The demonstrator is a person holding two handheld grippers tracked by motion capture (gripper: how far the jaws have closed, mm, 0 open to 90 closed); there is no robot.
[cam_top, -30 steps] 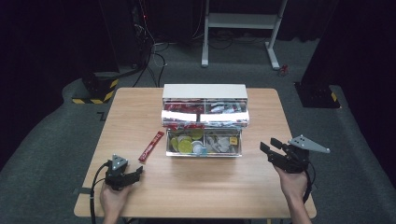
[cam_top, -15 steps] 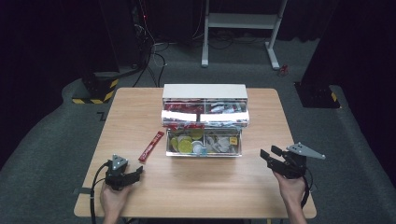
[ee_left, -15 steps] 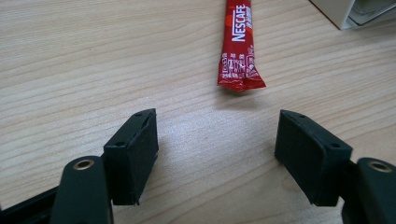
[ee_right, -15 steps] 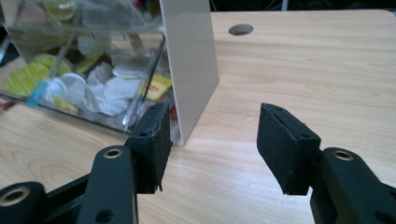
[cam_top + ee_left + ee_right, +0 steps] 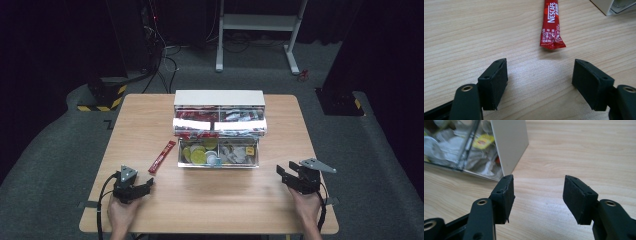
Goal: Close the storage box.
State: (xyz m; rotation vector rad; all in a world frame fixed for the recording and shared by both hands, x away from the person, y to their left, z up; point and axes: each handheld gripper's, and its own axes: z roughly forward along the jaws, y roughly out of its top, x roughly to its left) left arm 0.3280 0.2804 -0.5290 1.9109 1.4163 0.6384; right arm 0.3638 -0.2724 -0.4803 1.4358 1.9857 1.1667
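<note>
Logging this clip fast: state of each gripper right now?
Left gripper: open, holding nothing, red Nescafe stick just ahead.
Right gripper: open, holding nothing, near the organiser box.

Wooden table (image 5: 210, 200): organizer box (image 5: 218, 100), sachet (image 5: 161, 156)

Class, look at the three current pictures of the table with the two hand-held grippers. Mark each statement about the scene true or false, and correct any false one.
1. The red Nescafe stick lies flat on the wooden table, outside the organiser box. True.
2. The left gripper is shut on the stick. False: its jaws stand open and empty, with the stick ahead of them.
3. The right gripper is open with nothing between its jaws. True.
4. The stick lies to the right of the box in the high view. False: it lies at the box's left.
5. The box's lower drawer is pulled out, with its contents showing. True.
</note>
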